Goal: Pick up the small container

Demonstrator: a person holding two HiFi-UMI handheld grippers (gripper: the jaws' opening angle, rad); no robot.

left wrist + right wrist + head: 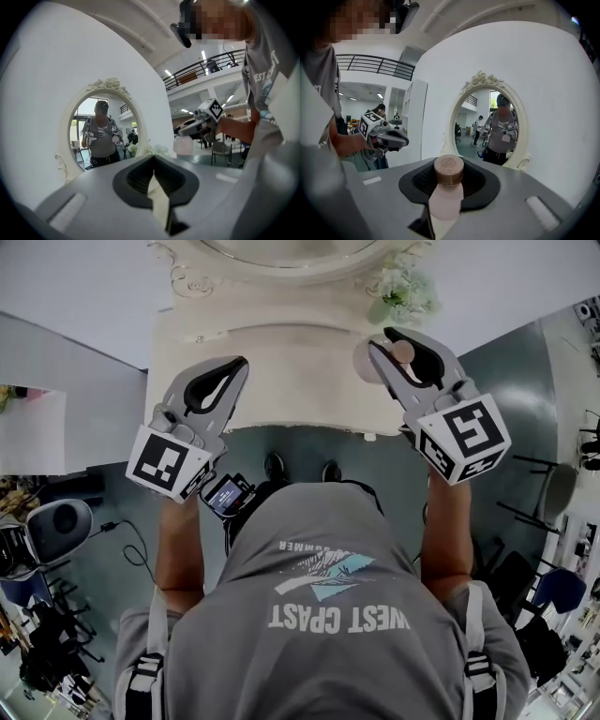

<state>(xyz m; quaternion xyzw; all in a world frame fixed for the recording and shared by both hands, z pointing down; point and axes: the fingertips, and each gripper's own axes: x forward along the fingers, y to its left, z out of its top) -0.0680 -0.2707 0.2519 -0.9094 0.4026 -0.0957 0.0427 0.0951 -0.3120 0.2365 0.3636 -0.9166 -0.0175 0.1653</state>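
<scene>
My right tool (389,341) pinches the small container (446,197) by its body, and it looks clear of the tabletop (281,381). My left tool (239,365) is pressed together and empty. I judge the pick-up essentially done; what's left is holding steady.

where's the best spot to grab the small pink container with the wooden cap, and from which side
Grip the small container at its narrow top end, by the wooden cap, coming in level from the side. It's upright and round, so the wider body hangs under the jaws and can't slip through. The right gripper holds it this way now.
</scene>
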